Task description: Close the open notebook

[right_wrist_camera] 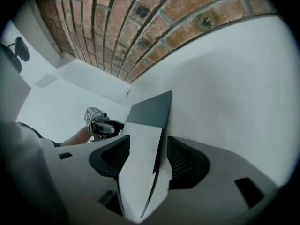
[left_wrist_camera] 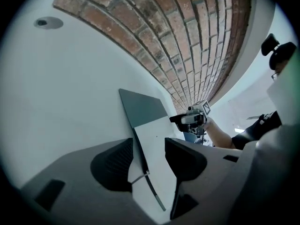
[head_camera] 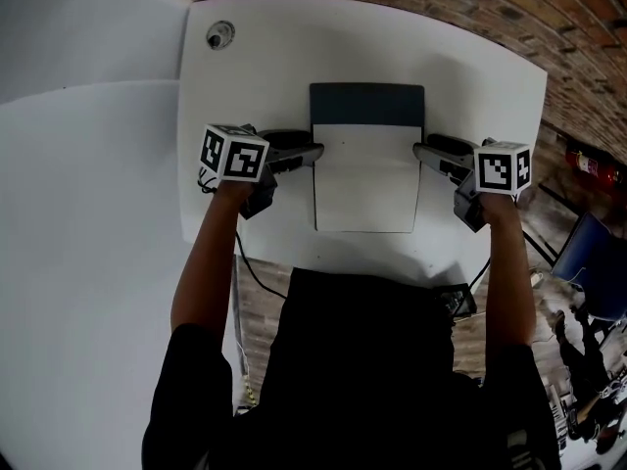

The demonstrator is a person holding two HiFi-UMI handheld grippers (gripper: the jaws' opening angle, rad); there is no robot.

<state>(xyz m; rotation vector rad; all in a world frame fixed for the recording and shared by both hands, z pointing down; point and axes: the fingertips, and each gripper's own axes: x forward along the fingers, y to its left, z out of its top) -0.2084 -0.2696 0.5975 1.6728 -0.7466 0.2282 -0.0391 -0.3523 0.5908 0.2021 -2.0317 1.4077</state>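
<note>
Here, at the grasping step, left gripper (head_camera: 312,153) and right gripper (head_camera: 423,152), jaws apart, each straddle a side edge of the open notebook (head_camera: 366,164) between them; next, probably, pinching and folding one half over.

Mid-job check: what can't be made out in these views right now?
- Head view: round object at the table's far left corner, too small to identify.
- Left gripper view: notebook's near end, cut off behind left gripper's body.
- Right gripper view: same, behind right gripper's body.
</note>
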